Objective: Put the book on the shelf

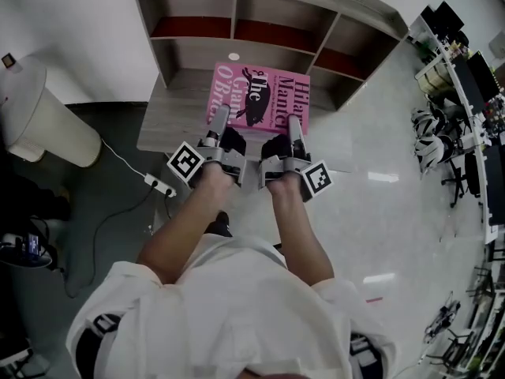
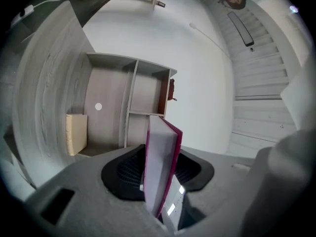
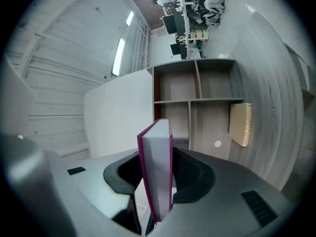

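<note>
book (image 1: 260, 93) in left gripper (image 1: 220, 117), right gripper (image 1: 294, 126)

I see a grey wood table (image 1: 170, 121) with the shelf (image 1: 145, 16) standing at its far edge. A beige block (image 2: 76, 134) lies at the foot of a lower bay, with a white dot (image 1: 233, 56) near it. On the floor (image 1: 394, 227) left of the table, I see a power strip (image 1: 160, 185) and a white bin (image 1: 43, 117).
</note>
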Demonstrator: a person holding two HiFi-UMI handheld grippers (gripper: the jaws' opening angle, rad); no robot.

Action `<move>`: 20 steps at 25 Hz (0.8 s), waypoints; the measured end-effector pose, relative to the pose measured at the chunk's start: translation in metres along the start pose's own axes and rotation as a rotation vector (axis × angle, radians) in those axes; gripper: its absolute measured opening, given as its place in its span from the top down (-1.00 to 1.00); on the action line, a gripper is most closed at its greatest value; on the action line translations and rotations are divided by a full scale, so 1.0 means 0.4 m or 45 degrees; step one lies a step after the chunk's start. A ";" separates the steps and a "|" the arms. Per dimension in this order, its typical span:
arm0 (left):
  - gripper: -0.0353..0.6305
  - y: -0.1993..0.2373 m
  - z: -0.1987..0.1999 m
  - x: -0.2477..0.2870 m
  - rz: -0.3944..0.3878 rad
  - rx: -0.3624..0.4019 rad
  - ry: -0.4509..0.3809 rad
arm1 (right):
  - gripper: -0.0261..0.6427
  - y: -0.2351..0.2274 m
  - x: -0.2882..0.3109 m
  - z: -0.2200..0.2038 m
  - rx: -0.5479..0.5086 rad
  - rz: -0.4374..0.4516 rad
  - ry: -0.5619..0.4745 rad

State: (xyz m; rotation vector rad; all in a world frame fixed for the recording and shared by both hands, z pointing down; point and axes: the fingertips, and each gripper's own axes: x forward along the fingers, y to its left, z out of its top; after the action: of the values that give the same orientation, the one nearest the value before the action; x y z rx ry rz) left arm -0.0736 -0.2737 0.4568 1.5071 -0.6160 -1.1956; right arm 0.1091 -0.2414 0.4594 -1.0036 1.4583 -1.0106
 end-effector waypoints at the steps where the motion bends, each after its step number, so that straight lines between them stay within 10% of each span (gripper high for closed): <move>1: 0.44 0.003 0.013 0.025 -0.008 -0.004 0.005 | 0.47 -0.002 0.026 0.000 -0.007 0.006 -0.004; 9: 0.44 0.045 0.079 0.340 -0.046 -0.048 0.072 | 0.47 -0.018 0.311 0.085 -0.065 0.034 -0.061; 20: 0.44 0.039 0.082 0.441 -0.043 -0.071 0.114 | 0.47 0.003 0.387 0.124 -0.091 0.025 -0.107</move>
State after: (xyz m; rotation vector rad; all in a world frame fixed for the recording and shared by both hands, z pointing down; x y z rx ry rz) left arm -0.0361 -0.4435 0.4103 1.5204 -0.4956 -1.1552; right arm 0.1430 -0.3923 0.4094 -1.0686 1.4406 -0.8972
